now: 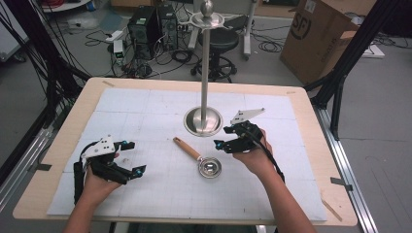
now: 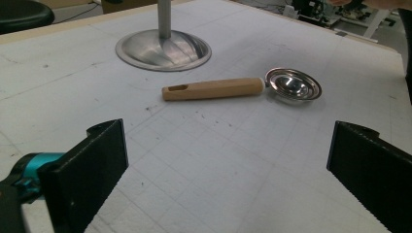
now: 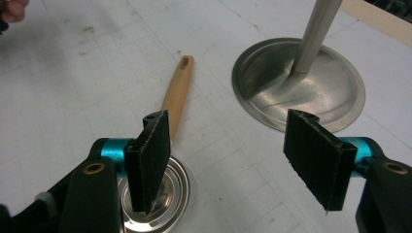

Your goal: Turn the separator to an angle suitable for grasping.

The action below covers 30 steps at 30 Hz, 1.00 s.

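Observation:
A small metal scoop with a wooden handle (image 1: 186, 147) and a round steel bowl (image 1: 209, 168) lies flat on the white mat, in front of the steel stand. In the left gripper view the handle (image 2: 214, 89) and the bowl (image 2: 293, 83) lie ahead of my left gripper (image 2: 228, 165), whose jaws stand wide apart with nothing between them. My left gripper (image 1: 132, 158) rests at the mat's left. My right gripper (image 1: 222, 137) hovers just right of the scoop; its jaws are open, nothing between them. In the right gripper view (image 3: 238, 160) one jaw hangs over the bowl (image 3: 167, 194).
A steel stand with a round base (image 1: 203, 121) and a tall pole (image 1: 205, 63) rises at the mat's middle back. The white gridded mat (image 1: 145, 104) covers a wooden table (image 1: 311, 121). Beyond the table are a cardboard box (image 1: 320, 34), a stool and computers.

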Available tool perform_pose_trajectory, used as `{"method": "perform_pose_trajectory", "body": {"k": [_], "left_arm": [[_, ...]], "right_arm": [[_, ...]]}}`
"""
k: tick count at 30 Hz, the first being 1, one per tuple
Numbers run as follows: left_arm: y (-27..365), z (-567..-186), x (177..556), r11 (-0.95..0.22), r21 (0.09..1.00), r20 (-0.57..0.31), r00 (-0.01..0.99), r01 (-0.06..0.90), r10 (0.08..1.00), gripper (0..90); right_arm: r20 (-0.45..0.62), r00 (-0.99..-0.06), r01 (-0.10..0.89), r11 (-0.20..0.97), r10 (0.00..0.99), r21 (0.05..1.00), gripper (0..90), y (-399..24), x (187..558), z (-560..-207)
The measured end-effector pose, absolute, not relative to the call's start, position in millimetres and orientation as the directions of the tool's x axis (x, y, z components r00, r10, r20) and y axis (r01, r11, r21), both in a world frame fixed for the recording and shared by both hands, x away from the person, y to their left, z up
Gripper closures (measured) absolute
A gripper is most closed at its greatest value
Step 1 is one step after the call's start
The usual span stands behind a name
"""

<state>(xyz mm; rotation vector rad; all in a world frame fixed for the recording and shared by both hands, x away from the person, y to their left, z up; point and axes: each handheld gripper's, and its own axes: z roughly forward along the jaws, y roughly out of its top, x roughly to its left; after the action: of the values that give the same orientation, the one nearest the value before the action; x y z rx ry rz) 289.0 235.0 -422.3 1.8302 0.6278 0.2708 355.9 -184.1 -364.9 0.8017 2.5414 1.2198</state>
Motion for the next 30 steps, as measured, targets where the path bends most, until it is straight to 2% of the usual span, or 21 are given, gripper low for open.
{"method": "perform_pose_trajectory", "body": {"k": [30], "left_arm": [[235.5,-421.9,290.4,-0.227,0.933,-0.118,0.832,0.28,0.542,1.8]], "right_arm": [[0.042,-0.859,0.405,0.627,0.51,0.666,42.7,-139.3,371.2,-378.0]]}}
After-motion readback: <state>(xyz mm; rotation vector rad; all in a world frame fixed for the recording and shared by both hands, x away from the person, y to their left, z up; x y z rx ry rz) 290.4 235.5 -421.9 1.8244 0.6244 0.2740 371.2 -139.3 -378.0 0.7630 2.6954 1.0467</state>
